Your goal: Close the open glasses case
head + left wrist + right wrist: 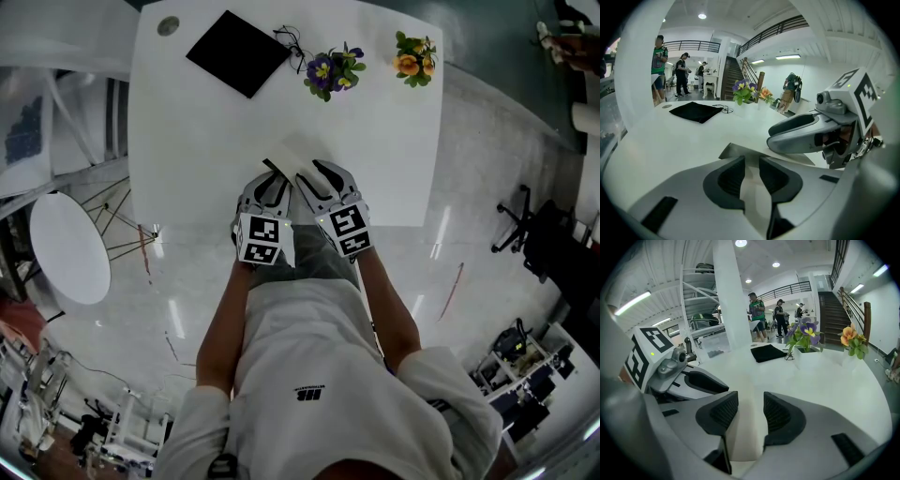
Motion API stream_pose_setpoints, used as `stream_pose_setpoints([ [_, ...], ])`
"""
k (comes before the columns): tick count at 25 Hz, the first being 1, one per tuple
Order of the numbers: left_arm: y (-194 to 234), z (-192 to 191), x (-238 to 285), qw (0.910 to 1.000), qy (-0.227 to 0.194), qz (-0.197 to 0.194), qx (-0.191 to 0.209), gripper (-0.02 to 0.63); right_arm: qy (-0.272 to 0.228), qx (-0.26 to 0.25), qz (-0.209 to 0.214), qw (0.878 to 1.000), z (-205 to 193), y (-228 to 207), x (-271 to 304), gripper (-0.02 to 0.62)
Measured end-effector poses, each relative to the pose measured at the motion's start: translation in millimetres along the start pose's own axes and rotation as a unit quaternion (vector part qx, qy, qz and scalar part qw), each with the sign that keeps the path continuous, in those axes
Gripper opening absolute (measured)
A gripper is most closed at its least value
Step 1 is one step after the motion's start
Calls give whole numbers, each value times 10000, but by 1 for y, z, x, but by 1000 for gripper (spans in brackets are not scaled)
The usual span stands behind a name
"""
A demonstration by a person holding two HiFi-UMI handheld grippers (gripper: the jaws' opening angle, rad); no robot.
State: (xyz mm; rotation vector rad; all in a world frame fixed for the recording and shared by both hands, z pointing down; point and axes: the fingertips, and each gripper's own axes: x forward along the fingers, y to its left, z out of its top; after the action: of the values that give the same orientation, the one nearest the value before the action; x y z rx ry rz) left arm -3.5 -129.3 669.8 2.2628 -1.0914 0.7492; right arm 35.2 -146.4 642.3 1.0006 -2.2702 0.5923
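The person's arms reach forward from a white shirt (309, 375) to the near edge of the white counter (187, 141). The two hand-held grippers sit side by side there, tips angled toward each other and close together.

The left hand-held gripper (752, 171) has its jaws set narrow. A thin pale part of the case (745, 152) runs through the gap and seems to touch both dark ribbed pads (731, 176). Past the tips, a flat flap of the case spreads to the right and passes under the tip of the other gripper.

The right hand-held gripper (751, 416) is also narrow, with a pale part of the case filling the space between its pads. A dark edge shows at the lower left of that gap.

In the head view the white case lies on the counter near its front edge, right at the tips of both grippers, with one dark edge on its left side. I cannot tell how far the case stands open.

Well beyond it, toward the far edge, a black cloth (237, 52) lies flat. Purple flowers (328, 70) stand just beside the cloth's right corner, and orange flowers (415, 54) stand further right.

Behind the counter, the gripper views show people (658, 65) standing near the stairs (732, 77).
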Motion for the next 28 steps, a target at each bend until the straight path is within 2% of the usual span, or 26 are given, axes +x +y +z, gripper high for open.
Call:
stream_pose_setpoints([
  [28, 3, -15, -5, 9998, 126, 150, -10, 109, 45, -70, 26, 10000, -4, 12, 3, 173],
])
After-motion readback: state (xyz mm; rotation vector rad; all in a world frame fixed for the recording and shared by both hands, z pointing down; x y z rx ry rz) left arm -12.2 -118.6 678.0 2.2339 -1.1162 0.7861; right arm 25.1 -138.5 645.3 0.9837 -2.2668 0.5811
